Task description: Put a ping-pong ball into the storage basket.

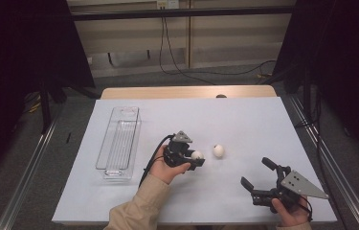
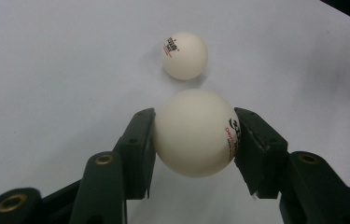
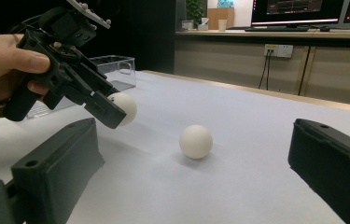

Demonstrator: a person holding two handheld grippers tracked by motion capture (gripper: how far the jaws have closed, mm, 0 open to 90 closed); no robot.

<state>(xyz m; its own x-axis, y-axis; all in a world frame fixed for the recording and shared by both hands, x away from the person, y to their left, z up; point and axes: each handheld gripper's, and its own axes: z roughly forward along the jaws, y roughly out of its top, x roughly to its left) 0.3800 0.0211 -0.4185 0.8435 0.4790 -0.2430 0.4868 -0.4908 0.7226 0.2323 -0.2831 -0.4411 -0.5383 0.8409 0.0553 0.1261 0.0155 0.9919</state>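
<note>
- Left gripper (image 1: 197, 160), frame centre: jaws clamp white plastic ping-pong ball (image 2: 195, 133) at mid-line; keep squeeze light.
- Second white ball (image 1: 218, 151) on table just right; clear tray (image 1: 118, 141) left, probable target.
- Right gripper (image 1: 259, 176), lower right: jaws wide, empty.

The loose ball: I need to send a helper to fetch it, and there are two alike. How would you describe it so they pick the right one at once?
Start at the white table and find the clear plastic tray on its left part. To the right of the tray is the left hand-held gripper, shut on one white ball. The loose ball lies just right of that, bare on the table with nothing touching it.
</note>
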